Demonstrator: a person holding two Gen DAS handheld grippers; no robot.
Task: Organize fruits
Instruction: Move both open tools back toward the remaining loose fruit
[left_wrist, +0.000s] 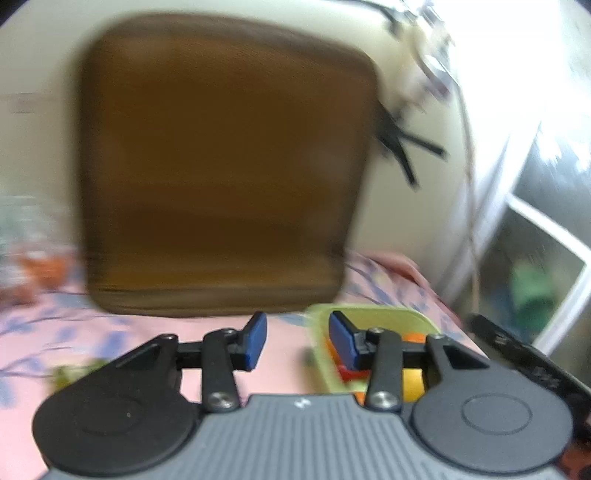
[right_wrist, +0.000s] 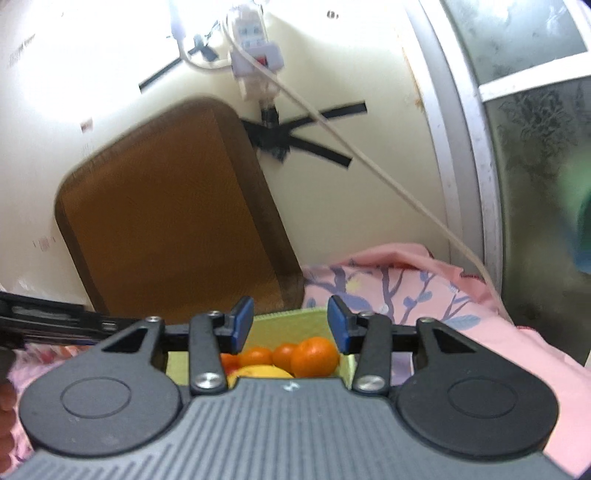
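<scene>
Right now both my grippers are up off the bed, nothing in either.

Left gripper (left_wrist: 297, 339): blue pads (left_wrist: 255, 339) parted with a clear gap, empty. Left wrist view is motion-blurred. Through it I see pink flowered bedsheet (left_wrist: 284, 354) between the fingers and the green basket (left_wrist: 417, 317) just behind my right-side finger, near the sheet's right edge. Red and orange bits show inside it past the finger linkage, too blurred to name. Small greenish thing (left_wrist: 68, 374) lies on the sheet at the left, apart from the basket; can't tell what it is. Orange-ish blur sits at the far left edge of the sheet, also unreadable.

Right gripper (right_wrist: 291, 325): pads held apart about the same, empty. It hovers directly over the basket (right_wrist: 295, 319). Inside, close under the fingers: three oranges (right_wrist: 314, 356) bunched together, touching, and a yellow fruit (right_wrist: 264, 371) in front of them, mostly hidden by my gripper body. Can't tell which fruit the yellow one is.

Brown cushion (right_wrist: 173, 221) stands upright against the cream wall (right_wrist: 110, 74) at the back edge of the bed, just behind the basket. White power strip (right_wrist: 255, 44) hangs on the wall above it, cable (right_wrist: 388, 177) running down right toward the window frame (right_wrist: 476, 184). Black tape strips (right_wrist: 317, 147) cross the wall beside the cushion's top corner. Other gripper's black body (right_wrist: 55, 321) pokes in at the left of the right wrist view.
</scene>
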